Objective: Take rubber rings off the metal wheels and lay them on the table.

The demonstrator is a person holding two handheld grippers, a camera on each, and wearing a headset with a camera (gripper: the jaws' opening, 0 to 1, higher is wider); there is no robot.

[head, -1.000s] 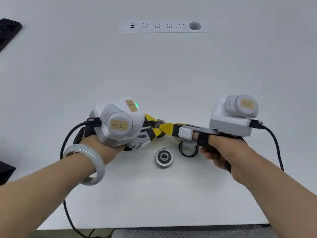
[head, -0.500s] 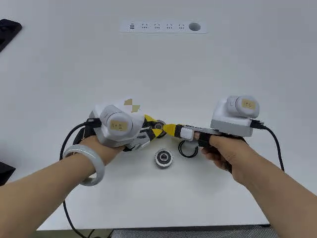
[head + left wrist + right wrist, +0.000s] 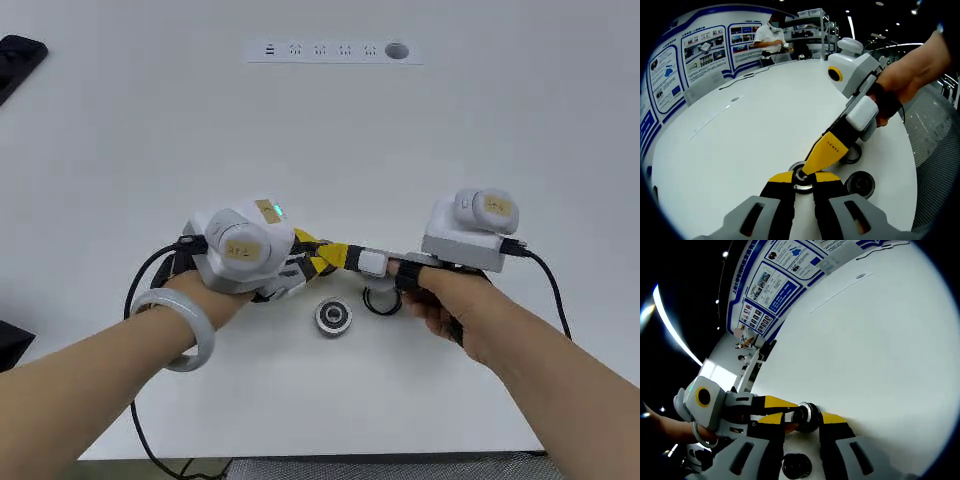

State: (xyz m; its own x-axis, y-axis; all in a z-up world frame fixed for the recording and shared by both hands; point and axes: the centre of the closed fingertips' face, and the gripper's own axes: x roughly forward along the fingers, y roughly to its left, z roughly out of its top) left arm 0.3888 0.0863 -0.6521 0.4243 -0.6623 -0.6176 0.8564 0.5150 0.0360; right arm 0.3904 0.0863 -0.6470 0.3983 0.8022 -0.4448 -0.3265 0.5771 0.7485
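1. Metal wheel: it is held up off the table, clamped between the yellow-tipped jaws of the left gripper, which are drawn in narrow on its two sides.
2. The right gripper meets it from the opposite side. Its jaws stand close on either side of the same wheel, and one yellow tip touches the dark rim. I cannot tell whether they actually pinch it or the rubber on it.
3. In the head view the two sets of jaws come together at the near middle of the table, between the person's two hands.
4. Just in front of them a second wheel lies flat on the table.
5. A loose rubber ring lies beside that wheel, under the right gripper's body.
6. A pale bracelet circles the left wrist.
7. A white power strip lies along the far edge, and a black object sits at the far left corner.
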